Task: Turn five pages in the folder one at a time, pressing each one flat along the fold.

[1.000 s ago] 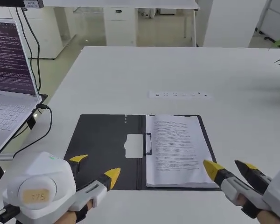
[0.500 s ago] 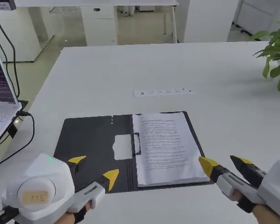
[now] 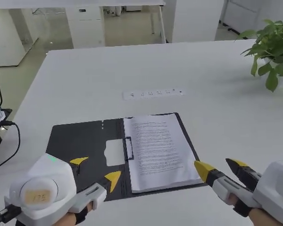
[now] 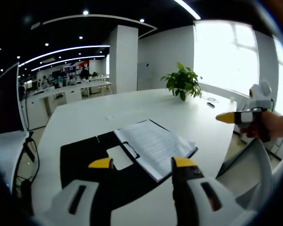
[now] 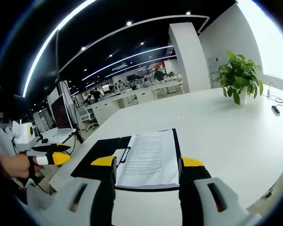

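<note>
Head view: the left gripper (image 3: 96, 169), white plastic with yellow wedge tips, has its jaws spread and empty over the near edge of the folder (image 3: 85, 141). The right gripper (image 3: 219, 165), equally spread and empty, hovers just off its near right corner. The matte black folder lies unfolded on the smooth white table (image 3: 217, 108). A clip (image 3: 129, 147) at its fold holds a stack of pages (image 3: 158, 150) whose print is too small to read. Beyond lie a white power strip (image 3: 153, 93) and a leafy plant (image 3: 269, 47).

folder (image 3: 80, 141): black, open flat | pages (image 3: 158, 150): stacked right, apparently clipped
</note>
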`<state>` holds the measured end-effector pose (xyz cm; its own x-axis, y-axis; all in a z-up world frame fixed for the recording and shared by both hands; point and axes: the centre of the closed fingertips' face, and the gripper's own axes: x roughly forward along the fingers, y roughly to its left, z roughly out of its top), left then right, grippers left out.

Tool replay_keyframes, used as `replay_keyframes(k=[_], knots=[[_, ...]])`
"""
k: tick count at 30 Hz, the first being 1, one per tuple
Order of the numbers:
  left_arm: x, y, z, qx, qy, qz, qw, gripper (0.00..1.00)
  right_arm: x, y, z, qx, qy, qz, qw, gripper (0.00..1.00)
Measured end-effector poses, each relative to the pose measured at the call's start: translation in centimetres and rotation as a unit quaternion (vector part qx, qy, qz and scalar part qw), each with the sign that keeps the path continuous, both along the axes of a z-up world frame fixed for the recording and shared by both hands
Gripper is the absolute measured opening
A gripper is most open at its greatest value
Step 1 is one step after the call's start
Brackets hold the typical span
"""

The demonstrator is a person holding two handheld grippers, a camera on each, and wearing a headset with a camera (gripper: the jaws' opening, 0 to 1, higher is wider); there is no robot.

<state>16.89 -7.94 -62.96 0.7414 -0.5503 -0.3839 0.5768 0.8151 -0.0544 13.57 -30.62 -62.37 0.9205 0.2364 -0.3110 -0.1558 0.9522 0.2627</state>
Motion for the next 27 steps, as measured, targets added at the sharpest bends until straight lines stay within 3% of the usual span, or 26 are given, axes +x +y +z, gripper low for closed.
replay_keyframes(k=[4, 17, 27], knots=[[0.5, -1.3, -0.6, 0.01, 0.003, -0.023, 0.9997, 0.49, 0.1, 0.2, -0.1, -0.002, 0.003, 0.002, 1.0, 0.52], [1.9, -4.9, -1.7, 0.012, 0.016, -0.064, 0.9978, 0.49, 0.1, 0.3, -0.1, -0.008, 0.007, 0.005, 0.9999, 0.52], [2.8, -8.8, -4.1, 0.019, 0.031, -0.102, 0.9942, 0.49, -0.3, 0.0, -0.5, -0.019, 0.014, 0.006, 0.9997, 0.52]])
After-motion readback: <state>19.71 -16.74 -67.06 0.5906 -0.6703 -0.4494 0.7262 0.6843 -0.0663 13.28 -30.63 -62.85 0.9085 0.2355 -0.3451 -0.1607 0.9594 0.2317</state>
